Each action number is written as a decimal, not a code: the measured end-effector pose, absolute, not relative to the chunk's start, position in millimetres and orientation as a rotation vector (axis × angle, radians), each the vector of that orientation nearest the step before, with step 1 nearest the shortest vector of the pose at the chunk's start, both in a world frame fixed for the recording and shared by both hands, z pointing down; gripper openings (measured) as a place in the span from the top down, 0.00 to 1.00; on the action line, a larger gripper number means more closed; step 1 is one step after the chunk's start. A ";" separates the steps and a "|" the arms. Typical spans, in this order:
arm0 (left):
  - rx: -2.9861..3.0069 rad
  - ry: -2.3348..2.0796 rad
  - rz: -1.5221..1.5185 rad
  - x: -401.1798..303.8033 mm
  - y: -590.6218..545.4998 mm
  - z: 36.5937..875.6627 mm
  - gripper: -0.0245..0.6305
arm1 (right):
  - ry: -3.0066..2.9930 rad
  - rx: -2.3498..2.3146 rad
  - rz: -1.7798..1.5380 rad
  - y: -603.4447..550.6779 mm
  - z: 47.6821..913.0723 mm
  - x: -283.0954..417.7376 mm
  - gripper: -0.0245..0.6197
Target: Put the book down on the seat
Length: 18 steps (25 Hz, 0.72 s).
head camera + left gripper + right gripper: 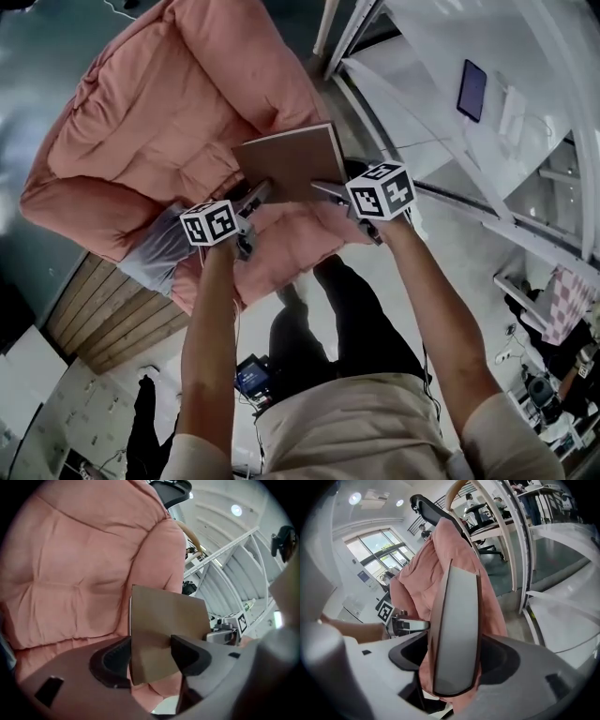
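A thin book with a plain brown cover (291, 159) hangs over the pink padded armchair (159, 112), just above its seat cushion (281, 248). My left gripper (251, 200) holds the book's near left corner. In the left gripper view the brown cover (164, 620) stands between both pads of that gripper (150, 660), with the chair back (70, 564) behind. My right gripper (328, 192) holds the near right corner. In the right gripper view the pale page edge (457, 620) fills the gap of that gripper (454, 660), touching both sides.
A white table (422, 103) with a dark phone (472, 90) stands to the right behind a white rail (375, 84). Clear plastic (155, 253) wraps the chair's near arm. A wooden floor panel (112, 319) lies at the left. The person's legs are below the chair front.
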<state>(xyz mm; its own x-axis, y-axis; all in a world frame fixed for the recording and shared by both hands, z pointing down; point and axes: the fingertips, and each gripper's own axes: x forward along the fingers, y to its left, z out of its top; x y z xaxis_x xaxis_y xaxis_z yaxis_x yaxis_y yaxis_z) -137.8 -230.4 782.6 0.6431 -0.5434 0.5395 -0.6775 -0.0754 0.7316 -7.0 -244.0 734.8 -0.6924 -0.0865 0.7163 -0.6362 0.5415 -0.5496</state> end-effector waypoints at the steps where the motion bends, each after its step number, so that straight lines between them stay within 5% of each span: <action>1: 1.723 -0.994 0.159 -138.6 -227.8 789.6 0.57 | -2.136 0.580 1.112 -242.6 737.7 -8.3 0.48; 18: 1.583 -1.001 0.505 -158.6 -186.6 844.5 0.57 | -1.962 0.522 0.639 -231.1 765.2 -23.4 0.43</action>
<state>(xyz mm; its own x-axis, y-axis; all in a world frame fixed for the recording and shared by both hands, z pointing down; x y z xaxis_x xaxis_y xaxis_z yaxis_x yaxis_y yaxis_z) -158.6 -186.6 844.5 0.5455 -0.3298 0.7705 -0.8158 0.0014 0.5783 -23.4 -231.1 765.2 -0.4371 -0.0904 0.8949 -0.6004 0.7702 -0.2154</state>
